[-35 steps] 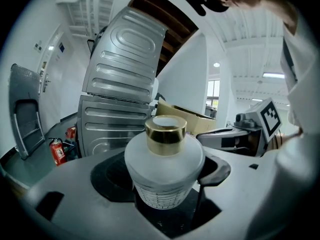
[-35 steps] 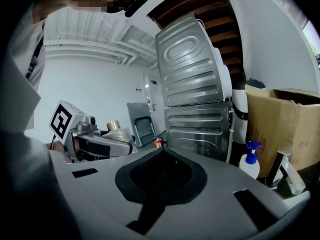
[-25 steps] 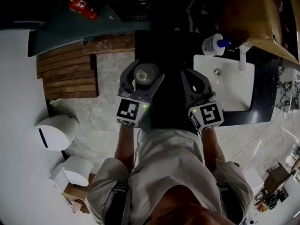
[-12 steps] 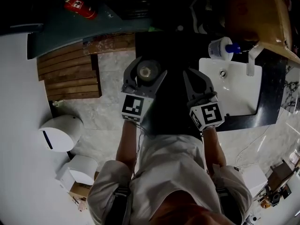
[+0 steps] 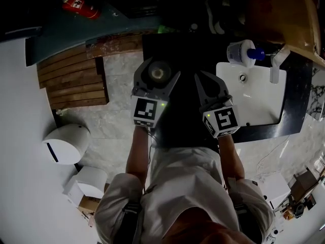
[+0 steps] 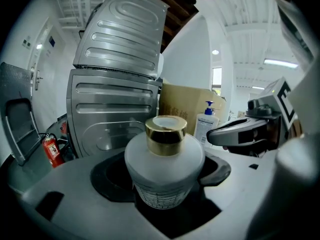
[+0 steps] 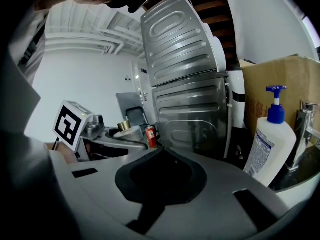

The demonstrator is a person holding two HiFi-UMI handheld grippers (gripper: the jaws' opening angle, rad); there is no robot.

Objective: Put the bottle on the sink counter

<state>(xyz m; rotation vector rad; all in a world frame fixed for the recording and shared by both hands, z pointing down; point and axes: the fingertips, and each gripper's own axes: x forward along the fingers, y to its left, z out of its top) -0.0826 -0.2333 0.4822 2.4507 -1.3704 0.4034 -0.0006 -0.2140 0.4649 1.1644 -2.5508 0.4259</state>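
The bottle [image 5: 158, 74] is squat and frosted white, with a gold cap. It stands upright between the jaws of my left gripper [image 5: 157, 68], which is shut on it over dark ground left of the sink. In the left gripper view the bottle [image 6: 165, 166] fills the hollow of the left gripper [image 6: 162, 186]. My right gripper [image 5: 209, 81] hangs beside it, nearer the sink counter [image 5: 297, 88]. In its own view the right gripper [image 7: 161, 151] has its jaw tips together around an empty hollow. The white basin [image 5: 251, 98] lies to the right of both grippers.
A white pump bottle [image 5: 242, 52] and a faucet [image 5: 277, 65] stand at the basin's far edge, below a cardboard box [image 5: 274, 9]. A ribbed metal appliance [image 6: 115, 109] rises straight ahead. A wooden slat mat [image 5: 71, 80], a red fire extinguisher [image 5: 81, 5] and a white bin [image 5: 63, 144] are to the left.
Both grippers have edged slightly forward, and the bottle is still held in the left one. The sink has hardly shifted in the view.
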